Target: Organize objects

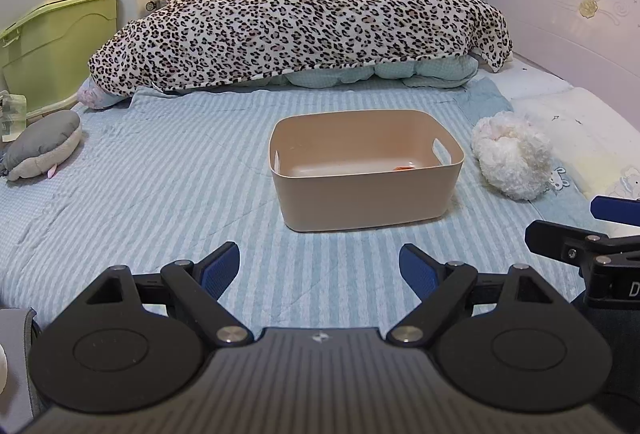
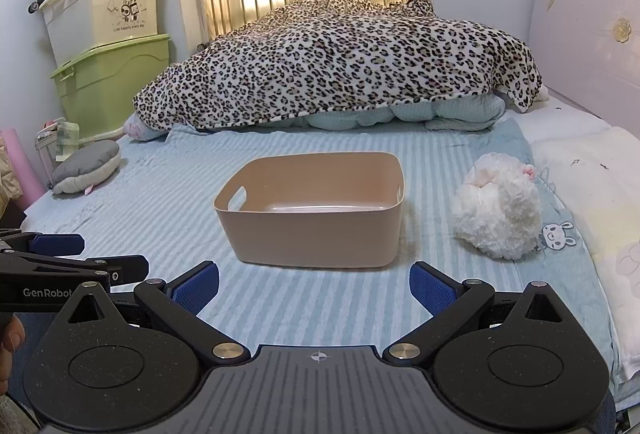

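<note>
Both my grippers, left gripper (image 1: 319, 266) and right gripper (image 2: 315, 284), gape wide and empty; the fluffy white plush toy (image 2: 498, 212) could squash and slip before reaching the beige bin (image 2: 308, 212)

one bin (image 1: 366, 194), two plush toys (image 1: 510, 156), two storage boxes (image 1: 60, 46)

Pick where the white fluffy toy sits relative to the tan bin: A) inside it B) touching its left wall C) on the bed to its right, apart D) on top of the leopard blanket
C: the white fluffy toy lies on the striped bedding right of the tan bin, with a strip of sheet showing between them in both wrist views.
</note>
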The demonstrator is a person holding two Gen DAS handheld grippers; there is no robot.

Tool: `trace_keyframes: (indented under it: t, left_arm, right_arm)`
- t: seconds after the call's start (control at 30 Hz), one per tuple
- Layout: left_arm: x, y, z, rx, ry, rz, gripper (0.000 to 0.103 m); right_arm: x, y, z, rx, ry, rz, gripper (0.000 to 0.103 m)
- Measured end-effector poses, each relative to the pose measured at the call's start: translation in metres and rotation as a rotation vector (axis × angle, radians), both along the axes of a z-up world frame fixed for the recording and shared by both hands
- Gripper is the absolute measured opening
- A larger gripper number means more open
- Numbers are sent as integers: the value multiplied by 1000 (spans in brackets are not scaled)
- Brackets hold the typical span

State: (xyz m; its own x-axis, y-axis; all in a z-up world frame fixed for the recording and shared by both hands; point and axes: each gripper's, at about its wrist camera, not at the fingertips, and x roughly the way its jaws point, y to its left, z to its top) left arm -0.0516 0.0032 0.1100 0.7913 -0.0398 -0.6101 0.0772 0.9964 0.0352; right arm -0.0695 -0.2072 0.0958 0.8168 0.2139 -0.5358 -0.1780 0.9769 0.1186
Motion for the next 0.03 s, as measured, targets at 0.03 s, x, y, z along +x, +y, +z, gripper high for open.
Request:
trace_keyframes:
  t: [0.03]
  left_arm:
    - [0, 0, 0, -1, 2, -2, 87]
  right_arm:
    - [0, 0, 0, -1, 2, 1, 103]
